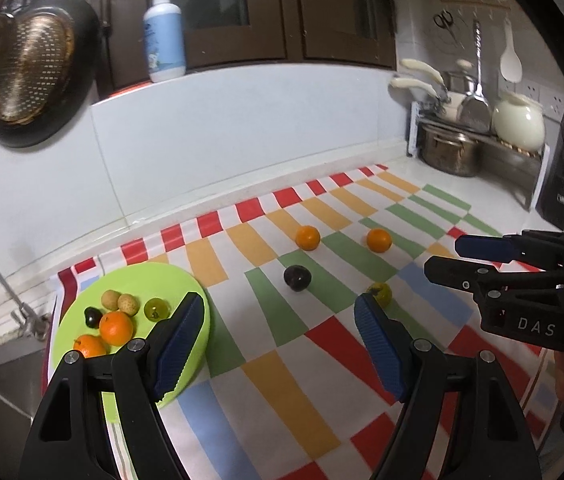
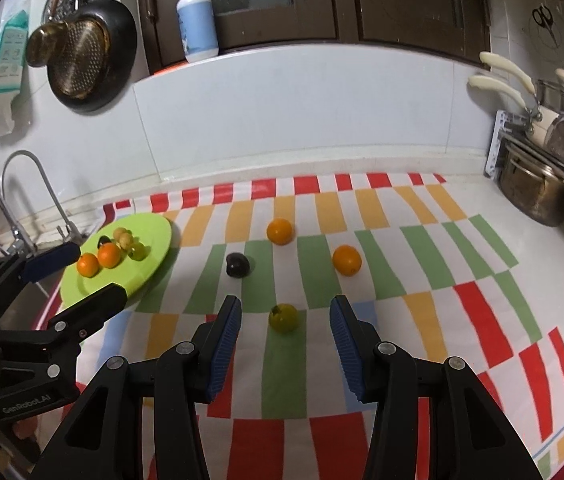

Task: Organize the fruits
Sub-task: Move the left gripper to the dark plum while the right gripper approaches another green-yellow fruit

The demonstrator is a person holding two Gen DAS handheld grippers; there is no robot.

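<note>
A lime-green plate (image 1: 186,280) (image 2: 158,232) at the cloth's left holds two oranges, two tan fruits, a dark fruit and a green fruit. Loose on the checked cloth lie two oranges (image 1: 307,237) (image 1: 379,240), a dark plum (image 1: 296,278) (image 2: 238,265) and a yellow-green fruit (image 1: 381,294) (image 2: 283,318). My left gripper (image 1: 280,312) is open and empty, above the cloth beside the plate. My right gripper (image 2: 285,316) is open, its jaws either side of the yellow-green fruit, apart from it. It also shows in the left wrist view (image 1: 447,258).
A sink and tap (image 2: 42,184) lie left of the plate. A rack with a steel pot (image 1: 447,152), ladle and white jar stands at the back right. A pump bottle (image 1: 164,32) sits on the ledge. A strainer and pan (image 1: 30,72) hang on the wall.
</note>
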